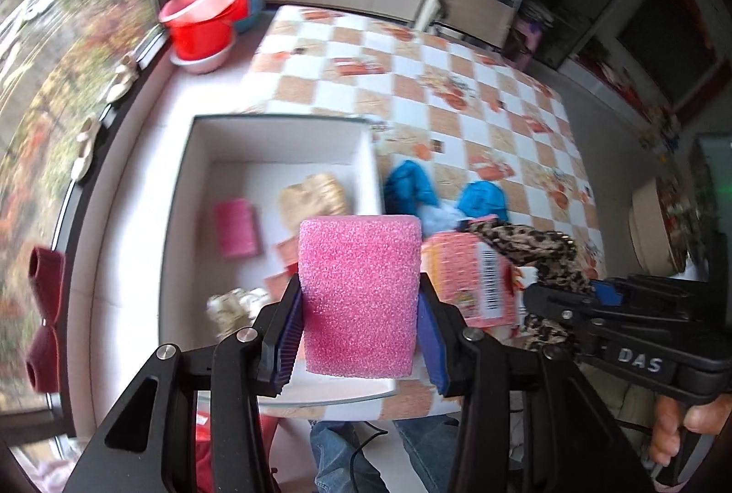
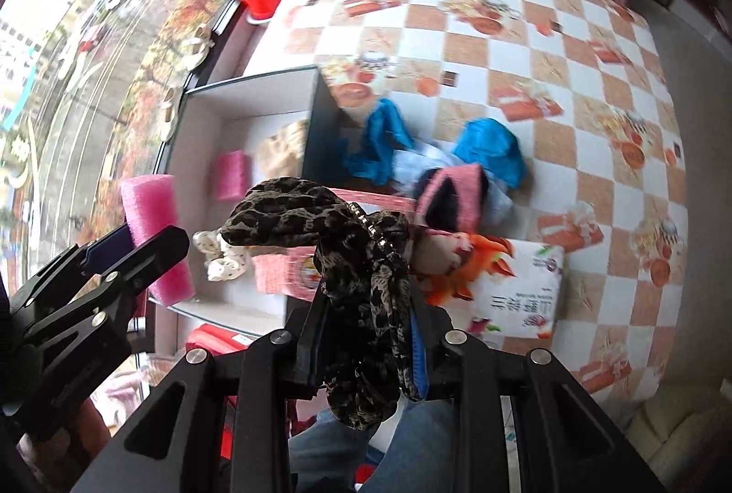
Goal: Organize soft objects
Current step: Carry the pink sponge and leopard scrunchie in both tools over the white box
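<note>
Honestly, with your left gripper clamped on the pink foam block and your right gripper pinching the leopard-print bow, just carry both past their fingertips over the white box before letting go.

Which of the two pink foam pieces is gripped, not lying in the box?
The larger pink foam block, clamped in the left gripper. The smaller pink foam piece lies loose on the white box floor.

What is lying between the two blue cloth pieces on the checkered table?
A pale blue-white cloth lies between the blue cloth pieces, with a pink-edged dark item just in front; the right wrist view shows it best.
</note>
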Demonstrator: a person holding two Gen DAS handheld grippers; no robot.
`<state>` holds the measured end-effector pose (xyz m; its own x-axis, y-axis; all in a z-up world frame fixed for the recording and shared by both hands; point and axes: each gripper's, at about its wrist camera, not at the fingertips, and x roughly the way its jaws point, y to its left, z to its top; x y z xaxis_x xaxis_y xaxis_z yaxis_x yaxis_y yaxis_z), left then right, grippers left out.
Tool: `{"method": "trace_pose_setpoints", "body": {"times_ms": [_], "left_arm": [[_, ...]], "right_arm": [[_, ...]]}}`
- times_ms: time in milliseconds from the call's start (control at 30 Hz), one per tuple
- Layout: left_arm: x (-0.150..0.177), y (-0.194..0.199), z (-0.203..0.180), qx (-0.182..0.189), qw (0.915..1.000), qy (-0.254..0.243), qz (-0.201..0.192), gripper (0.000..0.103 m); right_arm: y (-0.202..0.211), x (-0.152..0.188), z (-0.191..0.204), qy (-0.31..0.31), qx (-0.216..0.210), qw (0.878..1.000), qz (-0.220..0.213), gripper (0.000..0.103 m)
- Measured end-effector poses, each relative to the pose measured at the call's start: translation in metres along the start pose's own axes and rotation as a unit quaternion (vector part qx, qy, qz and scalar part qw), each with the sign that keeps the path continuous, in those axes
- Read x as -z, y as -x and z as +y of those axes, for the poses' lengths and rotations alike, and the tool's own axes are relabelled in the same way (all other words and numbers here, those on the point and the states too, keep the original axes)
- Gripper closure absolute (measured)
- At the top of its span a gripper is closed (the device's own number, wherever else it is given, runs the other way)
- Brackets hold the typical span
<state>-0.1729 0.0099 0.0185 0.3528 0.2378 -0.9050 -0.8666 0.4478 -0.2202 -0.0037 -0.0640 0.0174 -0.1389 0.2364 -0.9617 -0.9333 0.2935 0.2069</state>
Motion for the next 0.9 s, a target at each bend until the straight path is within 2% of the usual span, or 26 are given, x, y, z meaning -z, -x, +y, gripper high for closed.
{"method": "trace_pose_setpoints", "body": {"times_ms": [200,333,600,900], "left_arm": [[0.017,0.002,0.047,-0.026,0.9981,0.056,0.006,0.054],[0.026,0.000,0.064,-0.037,0.9963,0.077,0.011,0.054],[0.026,-0.006,0.077,-0.051,0.9953,0.081,0.013,0.054],[0.002,-0.023,0.079,-0.057,0.9956,0.073,0.013,0.054]], "right_arm": [[-0.009,-0.007,0.039,0.047,-0.010,0.999,0.010,0.073],[-0.018,-0.011,0.059,0.069,-0.017,0.997,0.019,0.073],[-0.030,-0.020,0.090,0.097,-0.029,0.994,0.033,0.073],[-0.040,-0.047,0.110,0.108,-0.031,0.993,0.031,0.073]]}}
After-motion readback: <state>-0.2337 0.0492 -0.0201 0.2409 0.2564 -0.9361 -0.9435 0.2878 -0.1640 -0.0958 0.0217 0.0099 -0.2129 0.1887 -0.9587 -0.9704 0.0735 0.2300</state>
